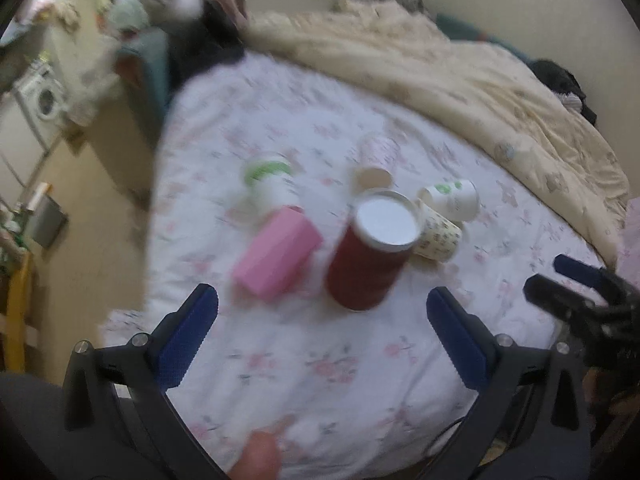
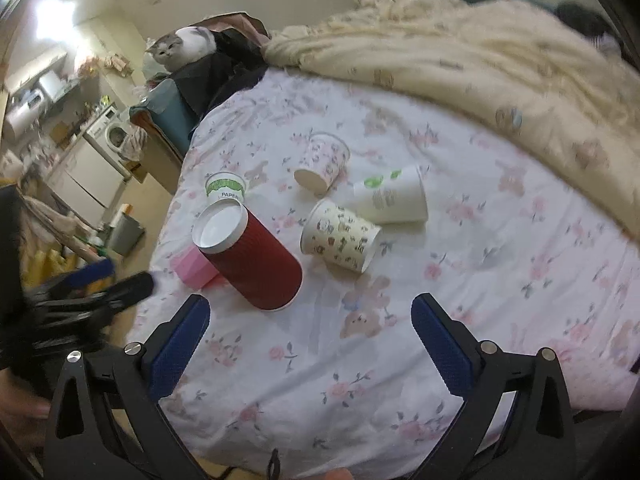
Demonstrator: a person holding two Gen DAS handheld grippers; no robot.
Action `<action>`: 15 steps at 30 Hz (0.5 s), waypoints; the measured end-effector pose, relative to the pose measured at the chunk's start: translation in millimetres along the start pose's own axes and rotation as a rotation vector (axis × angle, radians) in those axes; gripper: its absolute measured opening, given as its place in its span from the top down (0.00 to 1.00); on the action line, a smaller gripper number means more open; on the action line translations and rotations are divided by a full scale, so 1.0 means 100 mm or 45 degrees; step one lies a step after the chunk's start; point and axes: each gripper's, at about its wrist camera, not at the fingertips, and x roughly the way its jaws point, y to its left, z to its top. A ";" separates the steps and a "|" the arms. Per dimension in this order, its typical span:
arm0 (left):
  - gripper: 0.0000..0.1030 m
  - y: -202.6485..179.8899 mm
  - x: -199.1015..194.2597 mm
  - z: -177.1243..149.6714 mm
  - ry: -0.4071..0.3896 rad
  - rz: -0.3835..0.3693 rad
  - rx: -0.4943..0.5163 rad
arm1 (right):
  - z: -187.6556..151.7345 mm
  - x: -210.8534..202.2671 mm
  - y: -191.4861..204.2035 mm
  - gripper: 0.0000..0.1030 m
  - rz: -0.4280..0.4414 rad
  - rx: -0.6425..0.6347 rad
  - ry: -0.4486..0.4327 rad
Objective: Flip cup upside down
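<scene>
Several paper cups lie on a floral bedsheet (image 2: 500, 248). A red ribbed cup (image 1: 370, 258) (image 2: 250, 256) stands upside down, its white base up. A pink cup (image 1: 276, 254) (image 2: 192, 266) lies on its side beside it. A green-banded white cup (image 1: 270, 184) (image 2: 225, 188), a pink-flowered cup (image 2: 324, 162) (image 1: 376, 158), a patterned cream cup (image 2: 340, 238) (image 1: 438, 234) and a green-dotted white cup (image 2: 394, 196) (image 1: 452, 196) lie around it. My left gripper (image 1: 320, 312) is open, just short of the red cup. My right gripper (image 2: 310, 318) is open and empty.
A cream blanket (image 2: 460, 60) is piled along the far side of the bed. A grey-white cat (image 2: 188, 48) sits on dark clothes at the bed's far left corner. The bed's left edge drops to a floor with a washing machine (image 2: 112, 134) and clutter.
</scene>
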 end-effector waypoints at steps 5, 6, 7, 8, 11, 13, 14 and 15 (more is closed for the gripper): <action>0.00 0.17 -0.17 -0.13 -0.071 0.018 -0.046 | -0.04 -0.06 0.12 0.00 -0.047 -0.025 -0.073; 0.00 0.19 -0.18 -0.15 -0.094 0.016 -0.052 | -0.05 -0.05 0.12 0.00 -0.054 -0.014 -0.077; 0.00 0.20 -0.19 -0.16 -0.110 0.014 -0.058 | -0.06 -0.04 0.12 0.00 -0.059 0.001 -0.083; 0.00 0.20 -0.19 -0.15 -0.120 0.011 -0.065 | -0.07 -0.03 0.13 0.00 -0.060 0.007 -0.084; 0.00 0.19 -0.15 -0.12 -0.140 0.007 -0.075 | -0.06 0.00 0.17 0.00 -0.077 -0.007 -0.090; 0.00 0.17 -0.09 -0.12 -0.123 0.028 -0.076 | -0.05 0.01 0.20 0.00 -0.089 -0.027 -0.100; 0.00 0.17 -0.06 -0.11 -0.113 0.029 -0.085 | -0.05 0.02 0.21 0.00 -0.097 -0.037 -0.101; 0.00 0.18 -0.05 -0.11 -0.107 0.024 -0.095 | -0.05 0.03 0.21 0.00 -0.101 -0.042 -0.100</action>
